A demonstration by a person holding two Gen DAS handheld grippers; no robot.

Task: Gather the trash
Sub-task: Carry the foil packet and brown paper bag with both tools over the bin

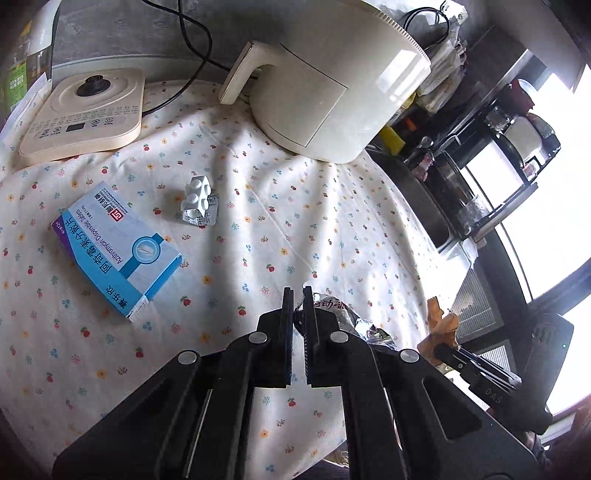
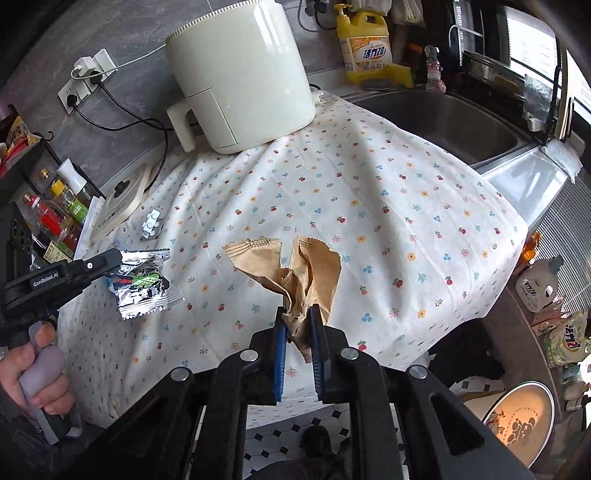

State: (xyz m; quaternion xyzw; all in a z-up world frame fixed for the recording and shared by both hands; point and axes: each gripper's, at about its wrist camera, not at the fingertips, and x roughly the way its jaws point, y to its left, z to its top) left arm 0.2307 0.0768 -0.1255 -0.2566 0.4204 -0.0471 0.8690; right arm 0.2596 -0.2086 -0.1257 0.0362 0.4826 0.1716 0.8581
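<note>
A crumpled brown paper wrapper (image 2: 295, 280) hangs pinched between the clenched jaws of the right gripper (image 2: 298, 314), lifted above the flower-print tablecloth (image 2: 388, 206), while the left gripper (image 2: 117, 263) is clamped on a silver foil snack wrapper (image 2: 147, 288), also clear of the cloth. Behind them lie a blister pack (image 1: 197, 201) and a blue medicine box (image 1: 114, 247), near a cream air fryer (image 1: 332, 74).

A floral cloth (image 2: 369, 192) covers the counter ahead of the claw, against a grey wall (image 2: 122, 33) with sockets (image 2: 83, 79). A steel sink (image 2: 443, 122) lies ahead to the right, by bright windows (image 1: 554, 122). Tiled floor (image 2: 280, 439) lies below.
</note>
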